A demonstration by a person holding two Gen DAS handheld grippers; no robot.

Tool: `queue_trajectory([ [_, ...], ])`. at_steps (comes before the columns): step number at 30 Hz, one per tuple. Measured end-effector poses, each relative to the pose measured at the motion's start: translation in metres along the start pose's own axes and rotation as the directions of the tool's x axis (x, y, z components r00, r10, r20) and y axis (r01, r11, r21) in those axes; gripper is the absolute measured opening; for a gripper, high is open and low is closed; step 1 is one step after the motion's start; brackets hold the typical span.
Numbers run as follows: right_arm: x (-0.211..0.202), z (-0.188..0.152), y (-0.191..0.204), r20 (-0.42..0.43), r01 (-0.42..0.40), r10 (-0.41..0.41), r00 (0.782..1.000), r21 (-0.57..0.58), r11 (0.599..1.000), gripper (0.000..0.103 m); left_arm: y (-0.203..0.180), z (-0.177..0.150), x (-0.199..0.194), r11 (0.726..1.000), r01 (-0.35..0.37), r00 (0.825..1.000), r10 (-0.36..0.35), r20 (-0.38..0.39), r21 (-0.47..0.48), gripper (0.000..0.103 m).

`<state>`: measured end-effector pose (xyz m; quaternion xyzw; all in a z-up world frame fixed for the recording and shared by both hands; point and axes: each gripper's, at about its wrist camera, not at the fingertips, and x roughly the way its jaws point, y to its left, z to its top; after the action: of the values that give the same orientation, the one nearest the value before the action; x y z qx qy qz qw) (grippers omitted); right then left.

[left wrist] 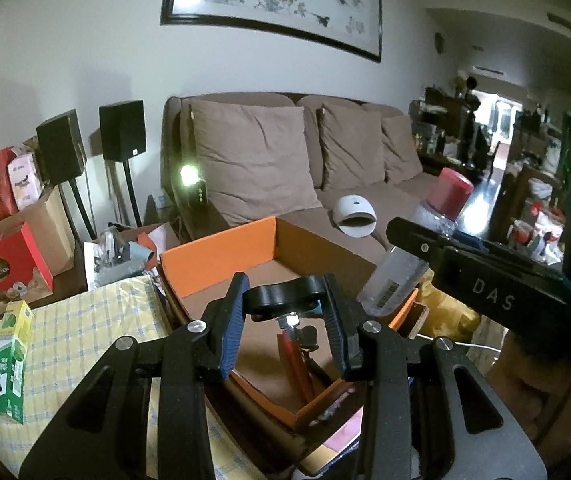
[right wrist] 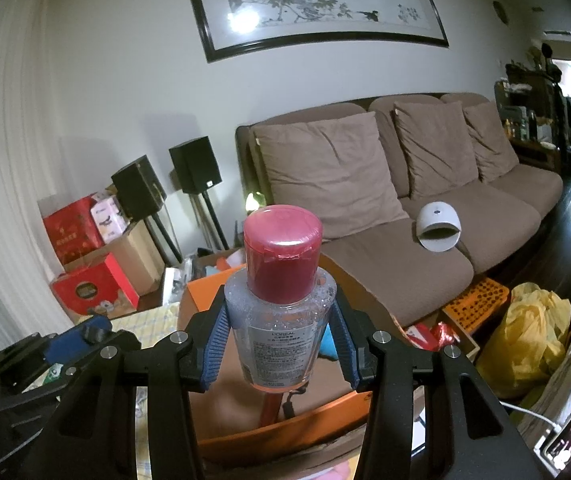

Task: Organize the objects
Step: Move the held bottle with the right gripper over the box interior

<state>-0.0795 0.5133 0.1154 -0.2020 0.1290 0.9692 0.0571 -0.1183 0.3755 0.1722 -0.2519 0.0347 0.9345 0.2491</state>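
An open orange box (left wrist: pixel 221 252) with a brown inside stands on the table in front of me. My left gripper (left wrist: pixel 285 296) is shut on a black oval part with a bolt (left wrist: pixel 273 296), held over the box. A red shaft (left wrist: pixel 297 360) below the bolt reaches down into the box. My right gripper (right wrist: pixel 281 332) is shut on a clear bottle with a red cap (right wrist: pixel 281 312), upright above the orange box (right wrist: pixel 285 428). In the left wrist view that bottle (left wrist: pixel 401 276) hangs tilted over the box's right wall, crossed by a black finger (left wrist: pixel 445 248).
A green carton (left wrist: pixel 11 360) lies on the yellow checked cloth at left. Behind the box is a brown sofa (right wrist: pixel 365 256) with a white domed device (right wrist: pixel 439 228) on it. Red boxes (left wrist: pixel 5 272) and speakers (left wrist: pixel 121 130) stand far left. A yellow bag (right wrist: pixel 533 336) and a phone (right wrist: pixel 565 440) sit at right.
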Motion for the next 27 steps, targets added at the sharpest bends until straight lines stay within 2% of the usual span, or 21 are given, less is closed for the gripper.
queue_trajectory([
  [3, 0.0, 0.001, 0.001, -0.001, -0.002, 0.002, 1.0, -0.002, 1.0, 0.048, 0.0, 0.0, 0.002, 0.999, 0.035, 0.999, -0.035, -0.016, -0.027, 0.034],
  [11, 0.002, 0.0, 0.001, -0.007, 0.001, -0.001, 1.0, -0.002, 1.0, 0.048, -0.01, -0.002, -0.001, 0.999, -0.028, 1.0, 0.028, 0.014, 0.035, 0.034],
  [16, 0.003, 0.0, 0.001, -0.011, 0.001, -0.001, 1.0, -0.004, 1.0, 0.048, -0.014, -0.003, 0.003, 0.999, -0.022, 1.0, 0.022, -0.002, 0.041, 0.034],
  [20, 0.004, -0.001, 0.0, -0.016, 0.001, -0.001, 1.0, -0.007, 1.0, 0.048, -0.011, -0.004, 0.007, 1.0, 0.007, 1.0, -0.006, -0.026, 0.014, 0.034],
  [27, 0.006, -0.001, 0.002, -0.019, 0.003, -0.003, 1.0, -0.015, 1.0, 0.048, -0.005, -0.007, 0.018, 1.0, 0.01, 0.998, -0.012, -0.062, -0.022, 0.034],
])
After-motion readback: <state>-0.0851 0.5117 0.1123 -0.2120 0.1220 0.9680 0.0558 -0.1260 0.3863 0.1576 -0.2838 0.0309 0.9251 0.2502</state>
